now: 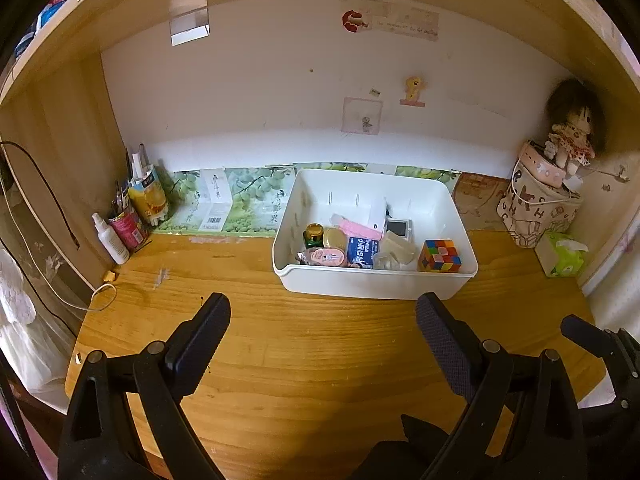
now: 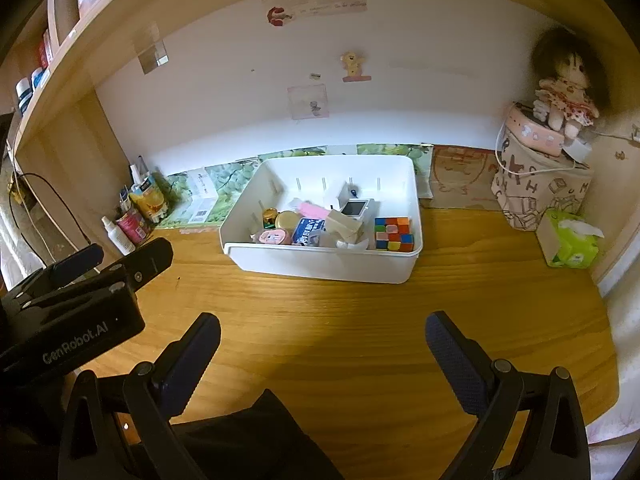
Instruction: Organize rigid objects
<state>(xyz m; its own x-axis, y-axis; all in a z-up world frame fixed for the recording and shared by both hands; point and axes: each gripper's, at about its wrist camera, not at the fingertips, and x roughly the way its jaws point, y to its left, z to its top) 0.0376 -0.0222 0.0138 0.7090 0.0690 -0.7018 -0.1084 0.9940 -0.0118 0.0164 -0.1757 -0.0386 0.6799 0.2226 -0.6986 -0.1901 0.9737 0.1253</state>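
A white plastic bin (image 1: 372, 282) (image 2: 320, 266) stands on the wooden desk against the back wall. Inside lie a colourful puzzle cube (image 1: 439, 256) (image 2: 393, 233), a blue box (image 1: 361, 252) (image 2: 306, 230), a small jar with a gold lid (image 1: 314, 234) (image 2: 270, 216), a round pink case (image 1: 323, 257) (image 2: 273, 237), a small white device with a dark screen (image 1: 398, 227) (image 2: 355, 208) and pale wrapped pieces. My left gripper (image 1: 323, 306) hangs open over bare desk in front of the bin, holding nothing. My right gripper (image 2: 323, 326) is likewise open and empty, nearer the desk's front edge.
At the back left stand cans with pens (image 1: 138, 208) (image 2: 140, 210) and a white spray bottle (image 1: 111, 240) (image 2: 118, 236). A patterned bag with a doll (image 1: 538, 208) (image 2: 540, 188) and a green tissue pack (image 1: 562, 254) (image 2: 572, 240) fill the right corner. A shelf runs overhead. Cables hang at left.
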